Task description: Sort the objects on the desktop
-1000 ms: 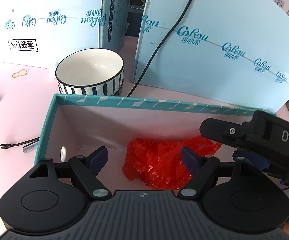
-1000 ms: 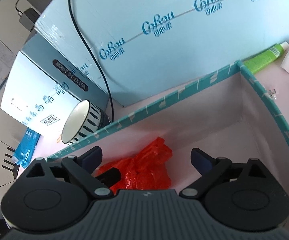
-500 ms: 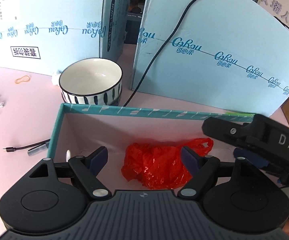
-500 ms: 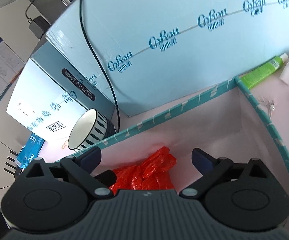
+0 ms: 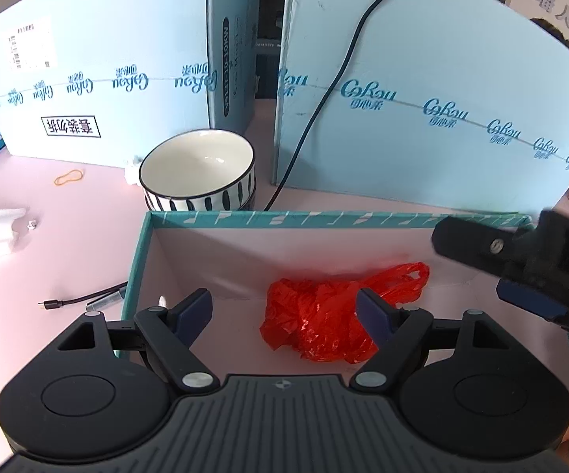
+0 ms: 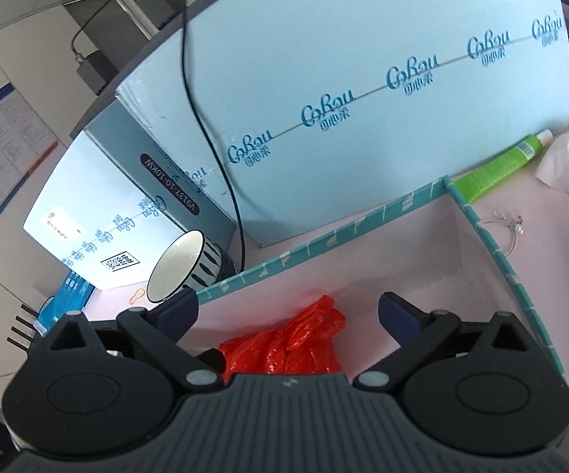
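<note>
- Left wrist view: the left gripper (image 5: 284, 307) hangs wide apart, empty, above a crumpled red plastic bag (image 5: 331, 315) inside the teal box (image 5: 324, 218).
- The right gripper (image 6: 288, 307) likewise spread, the bag just below it.
- Striped bowl (image 5: 198, 169) beyond the box.

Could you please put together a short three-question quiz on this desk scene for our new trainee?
1. True or false: the red bag lies inside the teal box.
2. What stands just behind the box's far wall in the left wrist view: A) a bowl, B) a kettle, C) a book?
3. Fill in: the left gripper and the right gripper both have ____ jaws, with nothing held.

Key: 1 true; 2 A; 3 open.
</note>
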The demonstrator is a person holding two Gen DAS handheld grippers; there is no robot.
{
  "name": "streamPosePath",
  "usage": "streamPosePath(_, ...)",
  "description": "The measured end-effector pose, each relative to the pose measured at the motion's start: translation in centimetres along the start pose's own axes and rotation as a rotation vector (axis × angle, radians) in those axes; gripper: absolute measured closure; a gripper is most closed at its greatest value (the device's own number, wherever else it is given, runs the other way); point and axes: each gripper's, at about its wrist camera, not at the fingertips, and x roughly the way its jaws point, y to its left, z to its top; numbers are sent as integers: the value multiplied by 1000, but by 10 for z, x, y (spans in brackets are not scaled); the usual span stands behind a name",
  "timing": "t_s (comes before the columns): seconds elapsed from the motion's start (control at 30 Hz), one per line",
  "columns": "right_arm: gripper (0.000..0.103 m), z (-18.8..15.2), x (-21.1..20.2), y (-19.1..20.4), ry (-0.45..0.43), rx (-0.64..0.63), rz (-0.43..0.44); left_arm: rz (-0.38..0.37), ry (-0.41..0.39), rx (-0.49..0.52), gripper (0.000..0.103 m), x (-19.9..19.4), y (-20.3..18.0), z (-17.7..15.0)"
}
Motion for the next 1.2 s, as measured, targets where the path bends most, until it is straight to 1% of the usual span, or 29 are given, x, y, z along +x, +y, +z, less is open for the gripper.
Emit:
streamPosePath(0.13, 3, -5, -4, 5, -21, -45, 0, -9, -44, -6, 26, -7, 0, -4)
streamPosePath(0.2, 3, -9, -9, 6, -53, -62, 12, -15, -65, -13, 26, -11, 0, -7)
streamPosePath(0.3, 0, -13, -13, 8, -83, -94, 16, -13, -73, -31, 26, -13, 2, -10)
streamPosePath(0.6, 0, -24, -19, 11, -118, -123, 22, 3, -54, -56, 26, -15, 7, -19)
streamPosePath(1.2, 0, -36, -37, 4, -150, -126, 6, -5, -29, -97, 26, -19, 7, -36)
